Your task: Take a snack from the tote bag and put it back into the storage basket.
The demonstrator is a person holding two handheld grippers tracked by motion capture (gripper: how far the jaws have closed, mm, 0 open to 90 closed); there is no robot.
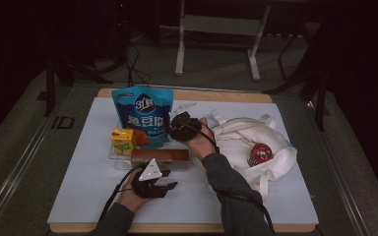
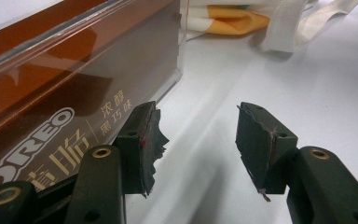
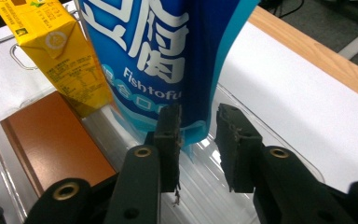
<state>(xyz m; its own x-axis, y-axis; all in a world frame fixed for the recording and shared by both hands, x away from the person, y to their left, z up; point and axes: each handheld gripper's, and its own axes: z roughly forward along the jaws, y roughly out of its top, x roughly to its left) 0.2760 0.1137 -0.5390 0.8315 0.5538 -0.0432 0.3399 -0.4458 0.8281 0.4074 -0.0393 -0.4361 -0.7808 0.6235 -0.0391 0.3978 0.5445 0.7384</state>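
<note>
Partly hidden behind right claw [image 3: 198, 140], blue pouch [image 3: 168, 56] sits between parted, non-gripping pads; top cropped.

glossy plastic pouch [image 3: 168, 60], clear plastic tray [image 3: 270, 140], matt cloth bag [image 1: 256, 135]

White-topped table [image 1: 93, 196] with a clear tray [image 1: 114, 156] and a white cloth bag [image 1: 246, 132].

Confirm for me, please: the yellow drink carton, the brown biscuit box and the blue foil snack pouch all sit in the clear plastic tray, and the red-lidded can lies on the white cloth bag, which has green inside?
Not quite: the white cloth bag shows orange inside, not green, as the left gripper view shows. The rest holds: yellow drink carton, brown biscuit box and blue foil snack pouch sit in the clear plastic tray, and the red-lidded can lies on the bag.
</note>
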